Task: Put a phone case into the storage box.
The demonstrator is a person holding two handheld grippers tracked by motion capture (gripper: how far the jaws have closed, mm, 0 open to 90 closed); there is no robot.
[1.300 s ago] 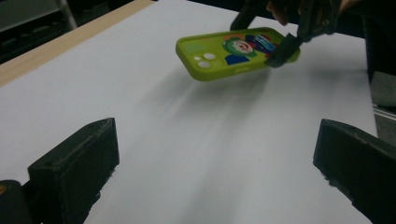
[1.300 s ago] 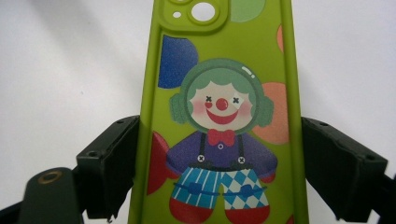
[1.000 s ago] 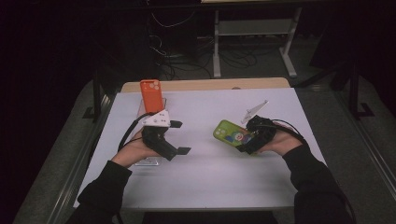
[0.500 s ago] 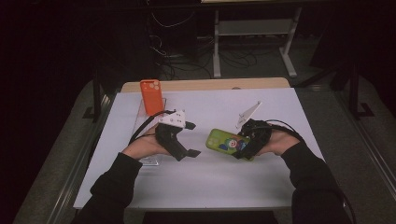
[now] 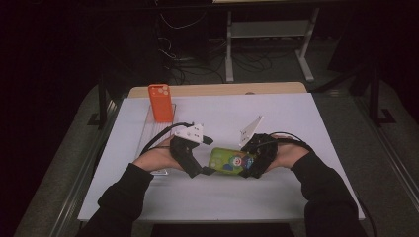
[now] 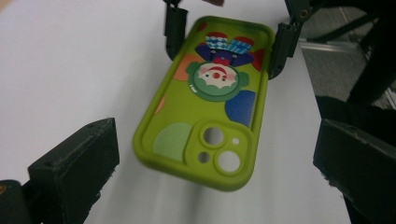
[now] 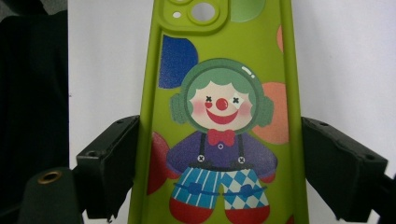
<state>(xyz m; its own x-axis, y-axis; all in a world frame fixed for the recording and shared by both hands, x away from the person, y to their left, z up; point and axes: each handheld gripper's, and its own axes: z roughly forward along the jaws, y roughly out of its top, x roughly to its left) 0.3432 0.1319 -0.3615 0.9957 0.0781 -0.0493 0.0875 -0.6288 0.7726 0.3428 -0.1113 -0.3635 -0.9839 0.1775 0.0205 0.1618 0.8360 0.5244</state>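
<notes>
Both hands have closed in toward mid-counter. Right gripper (image 5: 249, 167) jaws clamp the green case (image 5: 227, 160) by its long edges, held just above the counter (image 5: 296, 118). Left gripper (image 5: 205, 171) jaws stand apart around its camera end, not touching; handover looks next.

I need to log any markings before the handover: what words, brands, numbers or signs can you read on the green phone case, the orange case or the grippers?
None: no readable text in any view.
Green clown phone case: only a picture, a clown with a red nose, bow tie and checked trousers; no letters, brand or number.
Orange phone case: plain back, too small to tell any marking.
Left gripper and right gripper: no labels visible.
</notes>
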